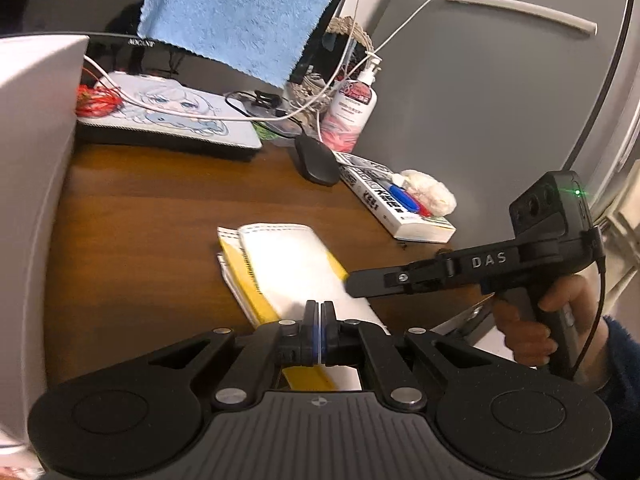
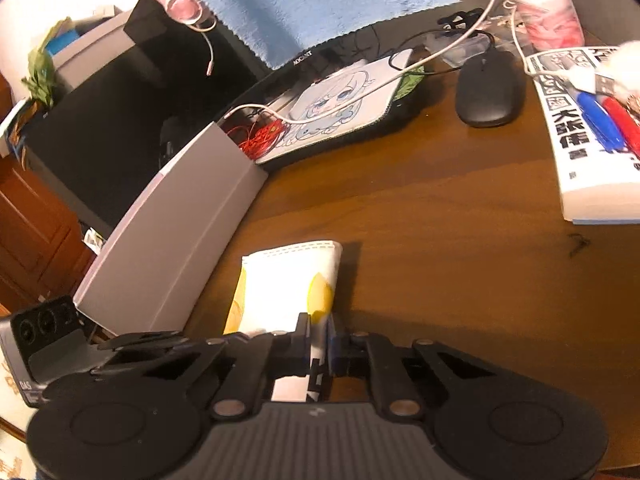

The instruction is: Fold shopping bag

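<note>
The shopping bag (image 1: 288,264) is a white and yellow cloth bag folded into a long narrow strip on the brown wooden desk (image 1: 160,220). My left gripper (image 1: 319,314) is shut on the strip's near end, with a thin white layer pinched between its pads. My right gripper (image 1: 354,285) reaches in from the right, held by a hand (image 1: 528,328), and its tip rests on the bag's right edge. In the right wrist view the bag (image 2: 288,280) runs away from the right gripper (image 2: 318,326), whose pads press on white fabric. The left gripper (image 2: 224,338) comes in from the left beside it.
A grey box (image 2: 180,240) stands just left of the bag. Behind are a printed mouse pad (image 1: 172,116), a black mouse (image 1: 316,160), a lotion bottle (image 1: 352,112), a book with pens (image 1: 396,204), loose white cables and a hanging blue towel (image 1: 240,12).
</note>
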{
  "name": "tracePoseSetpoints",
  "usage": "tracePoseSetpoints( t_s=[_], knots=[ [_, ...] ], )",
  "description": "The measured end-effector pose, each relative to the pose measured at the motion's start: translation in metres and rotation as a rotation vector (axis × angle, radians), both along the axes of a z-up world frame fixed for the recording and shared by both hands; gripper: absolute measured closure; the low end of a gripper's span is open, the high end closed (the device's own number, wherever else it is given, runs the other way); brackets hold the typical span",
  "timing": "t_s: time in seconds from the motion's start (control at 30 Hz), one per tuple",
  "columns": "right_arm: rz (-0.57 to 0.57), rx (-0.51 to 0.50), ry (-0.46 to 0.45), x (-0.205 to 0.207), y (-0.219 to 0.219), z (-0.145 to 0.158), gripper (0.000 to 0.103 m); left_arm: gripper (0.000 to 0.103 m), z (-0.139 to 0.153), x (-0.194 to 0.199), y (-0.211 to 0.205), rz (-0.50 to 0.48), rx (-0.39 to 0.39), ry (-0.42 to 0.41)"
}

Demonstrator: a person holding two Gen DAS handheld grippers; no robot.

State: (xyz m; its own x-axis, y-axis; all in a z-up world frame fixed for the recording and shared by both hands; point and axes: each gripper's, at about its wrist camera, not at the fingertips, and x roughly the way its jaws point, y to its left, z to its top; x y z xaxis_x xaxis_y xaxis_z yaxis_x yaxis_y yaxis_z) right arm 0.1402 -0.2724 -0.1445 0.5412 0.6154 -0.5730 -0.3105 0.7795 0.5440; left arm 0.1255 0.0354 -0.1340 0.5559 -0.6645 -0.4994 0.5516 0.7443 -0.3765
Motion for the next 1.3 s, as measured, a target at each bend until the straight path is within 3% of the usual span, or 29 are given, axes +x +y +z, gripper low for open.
tracePoseSetpoints(
  t_s=[0.13,0.3,0.43,0.53,0.7,0.87,0.9,1.03,1.17,1.3],
  knots=[
    [-0.004,0.038,0.008,-0.001,-0.002,-0.001,0.096,0.101,-0.004,0.001,-0.002,0.009,0.028,-0.005],
    [-0.001,0.128,0.053,0.001,-0.009,-0.006,0.095,0.100,-0.010,0.008,0.006,0.009,-0.023,0.038],
    [0.017,0.139,0.096,0.009,-0.009,-0.010,0.087,0.100,-0.010,0.006,0.004,0.011,-0.021,0.030],
    [0.043,0.111,0.100,0.012,-0.002,-0.006,0.074,0.100,-0.010,0.005,0.002,0.014,-0.022,0.024],
    [0.076,0.056,0.102,0.020,0.009,-0.002,0.075,0.100,-0.011,0.004,0.002,0.012,-0.027,0.019],
    [0.105,-0.001,0.089,0.027,0.015,0.002,0.083,0.100,-0.013,0.004,0.004,0.015,-0.041,0.021],
    [0.107,-0.029,0.073,0.026,0.018,0.004,0.089,0.100,-0.013,0.004,0.004,0.016,-0.043,0.023],
    [0.083,-0.096,-0.002,0.015,0.028,0.008,0.092,0.101,-0.009,0.002,0.003,0.025,-0.034,0.014],
    [0.061,-0.079,-0.027,0.008,0.024,0.020,0.094,0.101,0.001,-0.004,-0.003,0.031,0.009,-0.034],
    [0.066,-0.075,-0.058,0.002,0.021,0.038,0.095,0.101,-0.001,0.001,-0.005,0.052,-0.001,-0.028]
  ],
)
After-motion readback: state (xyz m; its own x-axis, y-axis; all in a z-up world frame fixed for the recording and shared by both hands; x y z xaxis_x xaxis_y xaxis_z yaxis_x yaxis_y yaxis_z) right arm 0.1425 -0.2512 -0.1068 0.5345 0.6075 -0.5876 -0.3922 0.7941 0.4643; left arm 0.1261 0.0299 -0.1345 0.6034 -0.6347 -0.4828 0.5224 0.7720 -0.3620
